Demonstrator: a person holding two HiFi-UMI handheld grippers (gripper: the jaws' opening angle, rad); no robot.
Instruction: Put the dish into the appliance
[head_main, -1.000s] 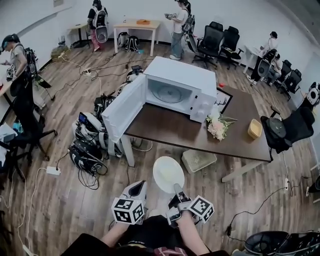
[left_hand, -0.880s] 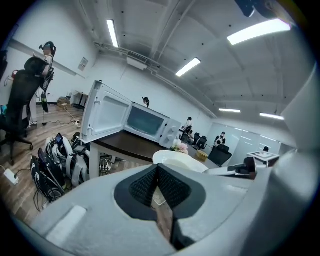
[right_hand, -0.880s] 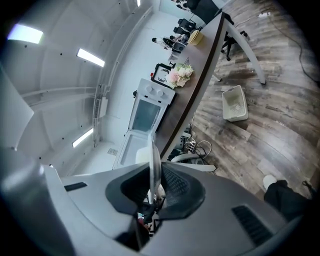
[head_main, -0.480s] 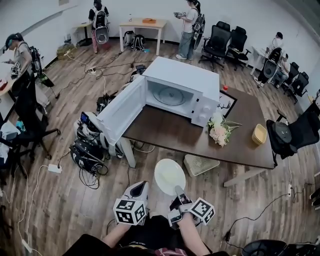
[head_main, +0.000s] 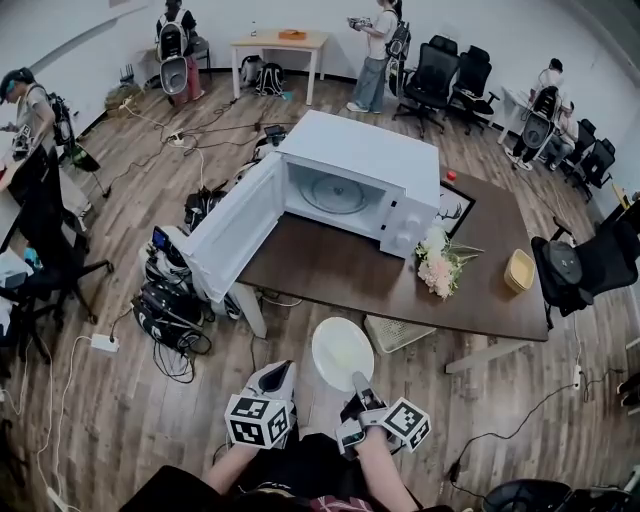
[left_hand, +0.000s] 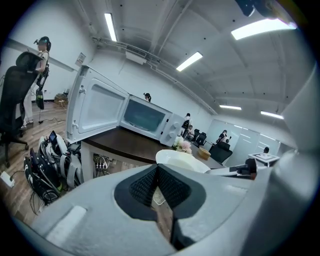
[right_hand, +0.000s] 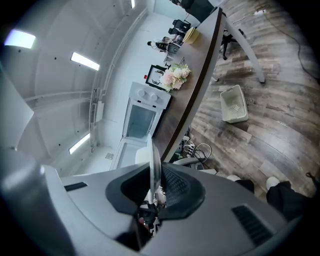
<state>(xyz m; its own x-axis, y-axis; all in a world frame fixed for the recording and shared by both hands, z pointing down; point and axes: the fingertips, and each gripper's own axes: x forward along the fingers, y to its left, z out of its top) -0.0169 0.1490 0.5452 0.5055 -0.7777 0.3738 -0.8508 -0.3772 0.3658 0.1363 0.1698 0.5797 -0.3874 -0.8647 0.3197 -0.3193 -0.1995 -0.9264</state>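
A pale pink flower bunch (head_main: 437, 262) and a small yellow bowl (head_main: 518, 270) lie on the dark brown worktop (head_main: 330, 268). A white perforated basket (head_main: 395, 333) sits beneath it.

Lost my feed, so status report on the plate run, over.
Left gripper shut, empty. Right gripper shut on white plate, by its rim, short of the table. Ahead, microwave door open, nothing blocking its mouth.
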